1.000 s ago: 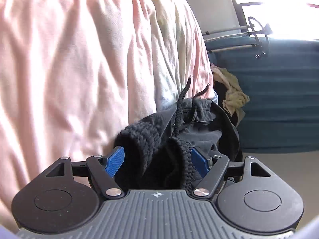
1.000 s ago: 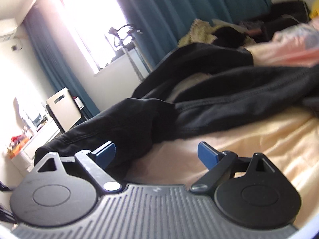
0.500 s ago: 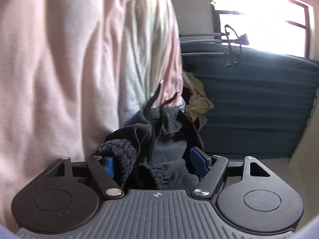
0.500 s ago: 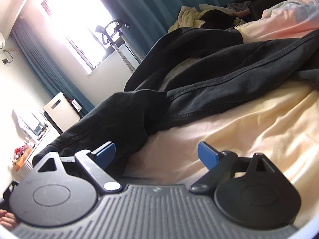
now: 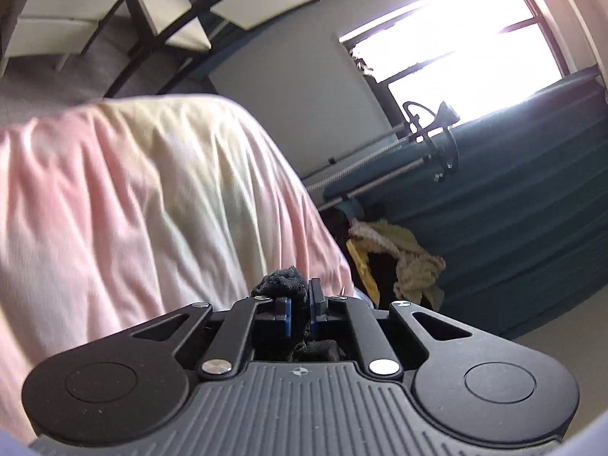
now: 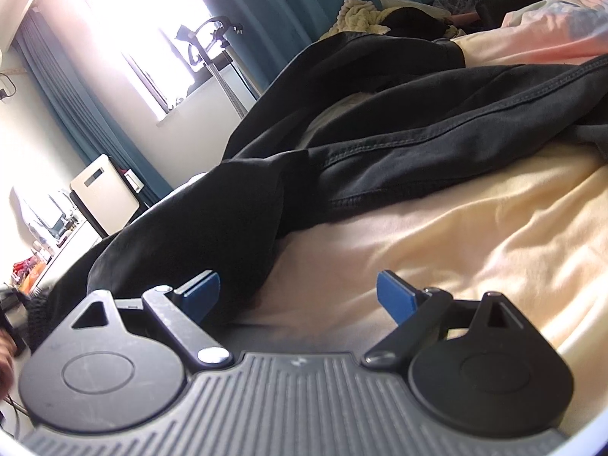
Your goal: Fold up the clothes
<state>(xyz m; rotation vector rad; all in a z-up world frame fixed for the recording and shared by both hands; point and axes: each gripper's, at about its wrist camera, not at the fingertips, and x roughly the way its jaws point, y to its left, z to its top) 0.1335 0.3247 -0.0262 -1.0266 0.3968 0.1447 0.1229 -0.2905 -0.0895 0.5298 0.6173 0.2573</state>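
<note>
Your left tongs (image 5: 299,306) are clamped on a bunched, ribbed bit of the black trousers (image 5: 283,280), which pokes up between the blue pads with the pink-and-cream blanket (image 5: 144,197) beyond it, probably so you hold one end fast while you straighten the rest. Your right tongs (image 6: 298,292) stand wide apart and grip nothing, low over the cream sheet (image 6: 456,235). The trousers (image 6: 380,144) stretch away ahead of them, one dark fold just beside the left pad, likely the next edge to seize.
</note>
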